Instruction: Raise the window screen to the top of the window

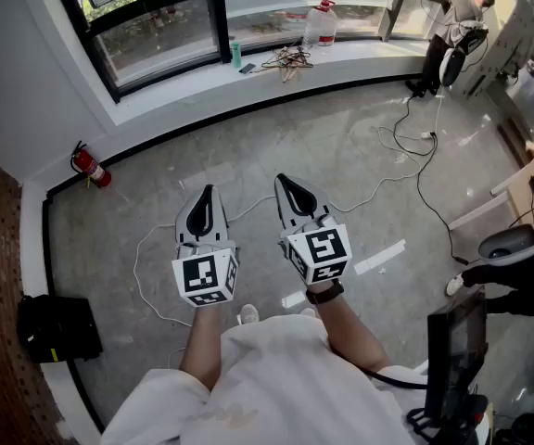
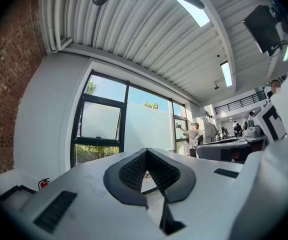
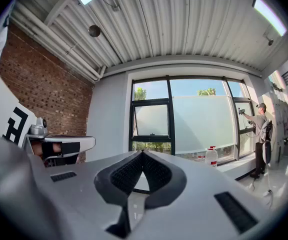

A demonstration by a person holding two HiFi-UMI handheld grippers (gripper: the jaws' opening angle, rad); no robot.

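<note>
1. The left gripper (image 2: 146, 150) has its jaws closed together, tip to tip, with nothing between them; only the hollow behind the dark ribbed pads stays open.
2. The right gripper (image 3: 143, 153) is the same; its jaws meet at the tip and grip nothing.
3. In the head view the two grippers lie side by side above the grey floor (image 1: 276, 146), both pointing at the window wall; the right one sits a little further forward; a marker cube (image 1: 205, 277) tops each one.
4. A thin white cable (image 1: 146, 276) loops across the floor beneath them.
5. The window screen (image 3: 204, 125) is a pale, frosted sheet over the wide middle pane; it covers the lower and larger part of that pane, and a strip of blue sky shows above its top edge; both grippers are well apart from it.
6. To the left of the screen stands a black-framed window (image 3: 151, 120) with a smaller frosted sash, greenery showing below.
7. On the white sill (image 1: 360, 56) stand a large clear water jug (image 1: 320, 23), a small green bottle (image 1: 236, 54) and a tangle of cords (image 1: 288, 59).
8. A red fire extinguisher (image 1: 91, 167) leans at the wall's foot on the left; a black bag (image 1: 58, 327) lies by the brick wall (image 3: 44, 99).
9. Another person (image 1: 454, 21) reaches up at the far right pane.
</note>
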